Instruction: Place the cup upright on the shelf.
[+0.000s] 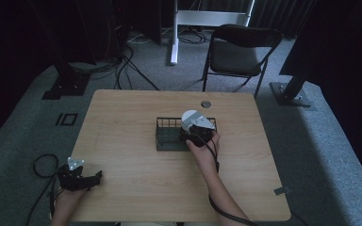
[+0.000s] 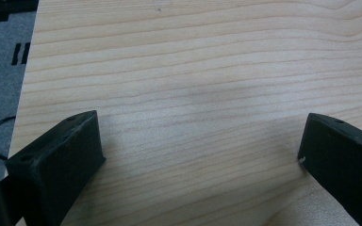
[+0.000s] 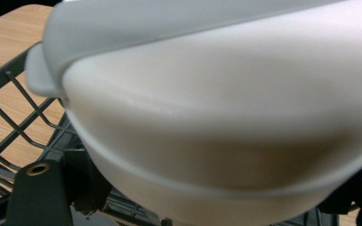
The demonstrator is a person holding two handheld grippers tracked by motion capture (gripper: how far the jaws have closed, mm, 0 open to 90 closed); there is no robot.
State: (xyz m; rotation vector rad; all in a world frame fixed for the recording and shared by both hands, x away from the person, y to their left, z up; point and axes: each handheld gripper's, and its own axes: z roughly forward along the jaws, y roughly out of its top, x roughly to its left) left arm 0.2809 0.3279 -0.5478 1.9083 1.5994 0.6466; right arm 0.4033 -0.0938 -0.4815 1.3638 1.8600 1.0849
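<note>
Bowl gripped by right gripper over wire basket, table middle; left gripper jaws wide apart, near-left corner.

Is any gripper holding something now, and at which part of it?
The right gripper seems to hold a white bowl over the black wire basket; the exact part cannot be told. The left gripper is open, holding nothing.
</note>
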